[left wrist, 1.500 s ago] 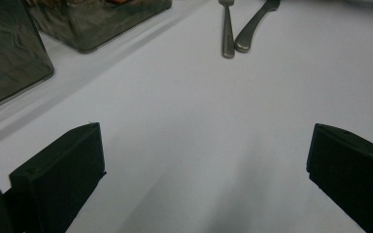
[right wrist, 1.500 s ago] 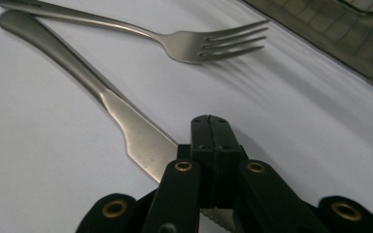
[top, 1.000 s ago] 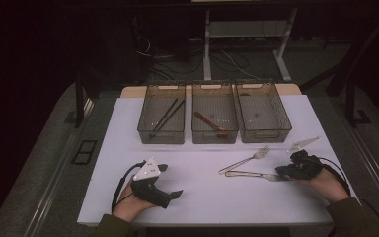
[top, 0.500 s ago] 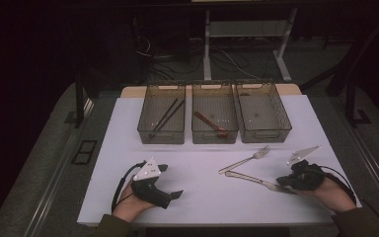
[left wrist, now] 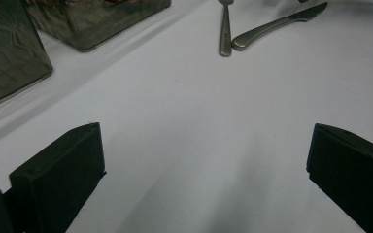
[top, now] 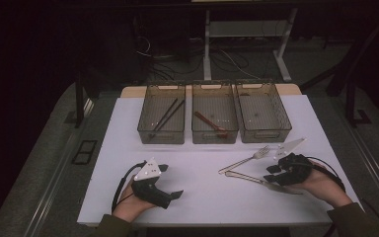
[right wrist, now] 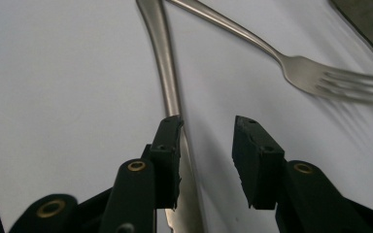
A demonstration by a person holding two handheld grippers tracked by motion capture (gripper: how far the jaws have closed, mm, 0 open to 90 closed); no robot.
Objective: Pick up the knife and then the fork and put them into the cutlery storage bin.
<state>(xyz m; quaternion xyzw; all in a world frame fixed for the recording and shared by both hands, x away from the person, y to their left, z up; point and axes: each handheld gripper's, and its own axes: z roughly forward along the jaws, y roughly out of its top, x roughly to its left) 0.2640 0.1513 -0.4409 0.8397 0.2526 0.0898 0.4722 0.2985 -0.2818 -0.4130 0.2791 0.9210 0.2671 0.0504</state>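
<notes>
From above, the right tongs are sitting low on the white counter, right over the blade end of the knife. The knife is lying flat on the counter, and the fork is lying just beside it, their handle ends almost meeting. The left tongs are resting on the counter, well apart from the knife. Three bins are standing in a row at the back.

In the left gripper view, the left tongs are standing wide apart over bare counter. The knife and fork are lying farther off.

In the right gripper view, the right tongs are standing a little apart. The knife is running along one jaw and touching it, and the fork is lying near
</notes>
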